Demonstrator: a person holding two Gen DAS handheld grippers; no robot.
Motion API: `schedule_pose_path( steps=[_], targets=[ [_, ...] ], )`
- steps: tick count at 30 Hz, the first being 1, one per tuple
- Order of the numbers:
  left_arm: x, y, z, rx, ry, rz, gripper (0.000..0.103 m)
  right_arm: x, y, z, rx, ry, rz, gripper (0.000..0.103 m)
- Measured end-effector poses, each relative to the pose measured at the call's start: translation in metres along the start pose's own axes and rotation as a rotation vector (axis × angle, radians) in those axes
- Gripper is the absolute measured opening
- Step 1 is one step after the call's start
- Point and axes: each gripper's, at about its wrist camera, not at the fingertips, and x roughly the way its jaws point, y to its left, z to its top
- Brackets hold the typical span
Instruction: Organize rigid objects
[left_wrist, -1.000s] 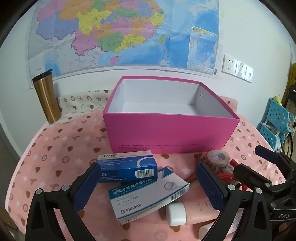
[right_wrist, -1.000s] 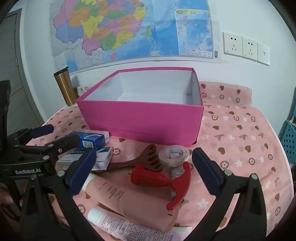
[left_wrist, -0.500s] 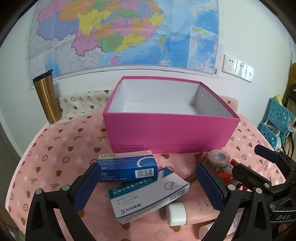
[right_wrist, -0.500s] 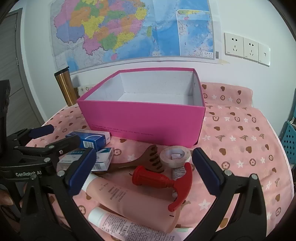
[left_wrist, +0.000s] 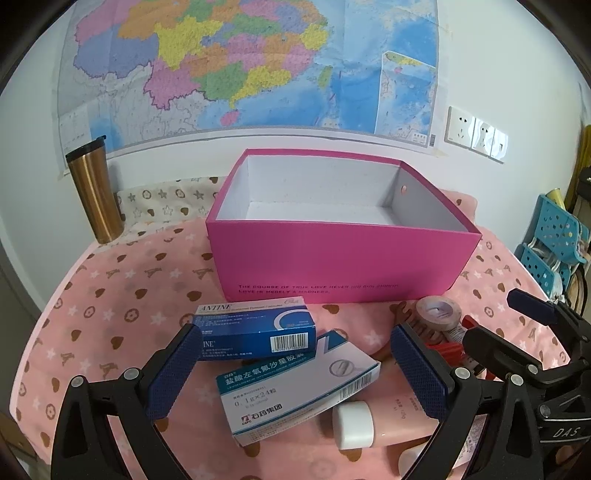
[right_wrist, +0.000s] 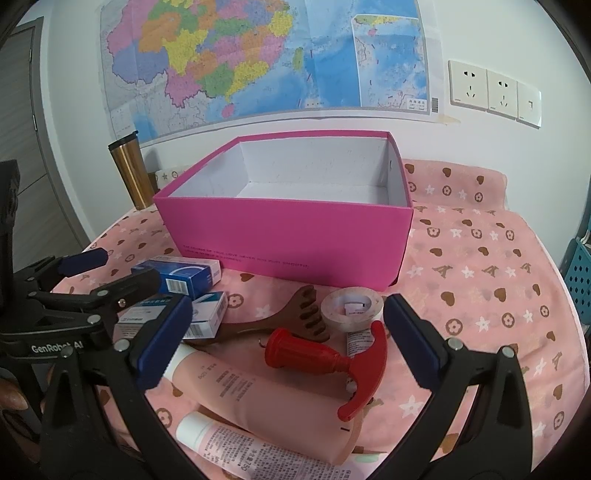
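An empty pink box (left_wrist: 343, 258) (right_wrist: 291, 240) stands on the pink-clothed table. In front of it lie a dark blue medicine carton (left_wrist: 255, 332) (right_wrist: 184, 275), a white-and-teal carton (left_wrist: 295, 384) (right_wrist: 207, 314), a tape roll (left_wrist: 437, 314) (right_wrist: 351, 308), a red T-handled tool (right_wrist: 328, 360), a wooden comb (right_wrist: 291, 321), a pink tube (right_wrist: 258, 395) and a smaller white-capped tube (right_wrist: 236, 443). My left gripper (left_wrist: 295, 373) hangs open over the two cartons. Over the red tool, my right gripper (right_wrist: 288, 339) is open too, holding nothing.
A gold travel mug (left_wrist: 94, 192) (right_wrist: 133, 173) stands at the table's back left by the wall. A map and wall sockets (right_wrist: 491, 92) hang behind. A blue perforated rack (left_wrist: 554, 243) is off the table's right edge.
Both views have lifted and tilted slightly, so the box sits a little lower in frame. Nothing on the table has moved and both grippers stay open.
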Motion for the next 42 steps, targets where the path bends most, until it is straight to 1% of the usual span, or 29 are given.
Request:
schedule_pose_path(
  steps=[29, 33, 36, 38, 40, 42],
  targets=[
    [0.004, -0.003, -0.005, 0.001, 0.012, -0.012, 0.103, 0.001, -0.003, -0.001, 0.010, 0.007, 0.007, 0.103],
    [0.007, -0.002, -0.008, 0.005, 0.031, -0.043, 0.103, -0.001, -0.009, -0.005, 0.018, 0.016, -0.003, 0.103],
    [0.010, -0.002, -0.014, 0.016, 0.056, -0.081, 0.103, -0.002, -0.017, -0.009, 0.031, 0.031, -0.006, 0.103],
    [0.011, -0.003, -0.018, 0.031, 0.066, -0.095, 0.103, -0.003, -0.024, -0.013, 0.041, 0.049, -0.010, 0.103],
    [0.011, -0.005, -0.022, 0.048, 0.078, -0.126, 0.103, -0.002, -0.032, -0.016, 0.058, 0.067, -0.008, 0.103],
    [0.010, -0.010, -0.024, 0.065, 0.078, -0.150, 0.102, -0.001, -0.040, -0.020, 0.081, 0.090, 0.004, 0.101]
  ],
)
